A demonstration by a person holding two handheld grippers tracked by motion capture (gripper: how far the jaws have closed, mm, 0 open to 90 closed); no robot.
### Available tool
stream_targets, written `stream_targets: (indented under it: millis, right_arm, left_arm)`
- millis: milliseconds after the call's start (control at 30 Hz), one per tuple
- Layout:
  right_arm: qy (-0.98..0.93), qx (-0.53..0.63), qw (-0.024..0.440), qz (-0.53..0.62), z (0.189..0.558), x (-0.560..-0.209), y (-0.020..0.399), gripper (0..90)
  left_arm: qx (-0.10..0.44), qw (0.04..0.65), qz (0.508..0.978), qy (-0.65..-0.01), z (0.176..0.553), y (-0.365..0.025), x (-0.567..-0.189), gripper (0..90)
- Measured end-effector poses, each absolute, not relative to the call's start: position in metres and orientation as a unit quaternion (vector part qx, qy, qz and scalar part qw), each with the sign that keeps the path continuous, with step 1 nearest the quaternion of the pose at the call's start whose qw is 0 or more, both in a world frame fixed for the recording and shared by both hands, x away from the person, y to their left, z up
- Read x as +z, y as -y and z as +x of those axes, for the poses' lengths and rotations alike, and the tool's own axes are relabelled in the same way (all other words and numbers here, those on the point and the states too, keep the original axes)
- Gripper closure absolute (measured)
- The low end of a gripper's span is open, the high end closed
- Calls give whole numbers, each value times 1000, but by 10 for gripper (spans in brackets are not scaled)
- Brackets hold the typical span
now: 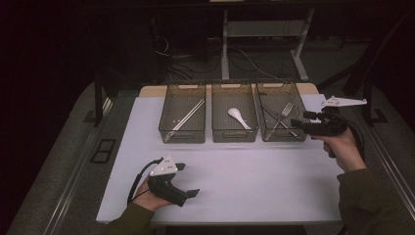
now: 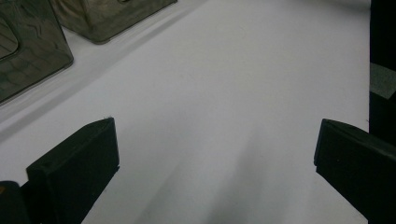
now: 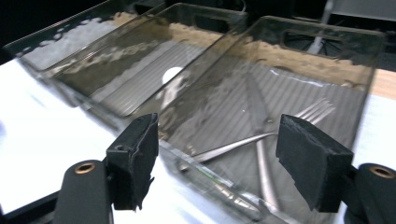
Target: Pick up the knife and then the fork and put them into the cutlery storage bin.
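Observation:
Three clear bins stand in a row at the back of the white table [image 1: 235,176]. A long pale utensil [image 1: 188,115] lies in the left bin [image 1: 182,137], and a white spoon [image 1: 238,116] in the middle bin [image 1: 235,136]. The right bin [image 1: 284,136] holds a metal fork [image 1: 286,110] [image 3: 261,137] crossed over another metal handle. My right gripper [image 1: 299,119] [image 3: 219,144] hovers at that bin's right front corner, open, with nothing between its pads. My left gripper [image 1: 188,179] [image 2: 215,154] rests low at the front left, open over bare table.
A dark floor with cables and desk legs [image 1: 225,54] lies behind the table. Metal rails [image 1: 73,171] run along both sides. Two of the bins' corners [image 2: 28,51] show at the top left of the left gripper view. The table edge [image 2: 369,70] is at that view's right.

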State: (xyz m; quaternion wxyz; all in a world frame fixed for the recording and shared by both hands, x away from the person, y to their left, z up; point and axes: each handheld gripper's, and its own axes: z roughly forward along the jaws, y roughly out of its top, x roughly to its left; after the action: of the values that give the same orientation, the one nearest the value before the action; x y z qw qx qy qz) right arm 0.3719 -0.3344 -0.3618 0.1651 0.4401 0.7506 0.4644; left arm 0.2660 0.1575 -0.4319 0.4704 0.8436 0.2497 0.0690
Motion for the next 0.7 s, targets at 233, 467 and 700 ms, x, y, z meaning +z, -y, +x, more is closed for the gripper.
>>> stream_targets:
  millis: [233,467,700]
  right_arm:
    - [-763,472,163,411,344,-372,315,242]
    - [-771,478,159,389,319,-385,298,191]
    - [-779,479,153,375,302,-403,289,179]
  left_arm:
    - [66,470,844,-249,266,-158,-433,0]
    - [65,474,842,-249,265,-158,-433,0]
    - [67,474,842,-249,265,-158,-432,0]
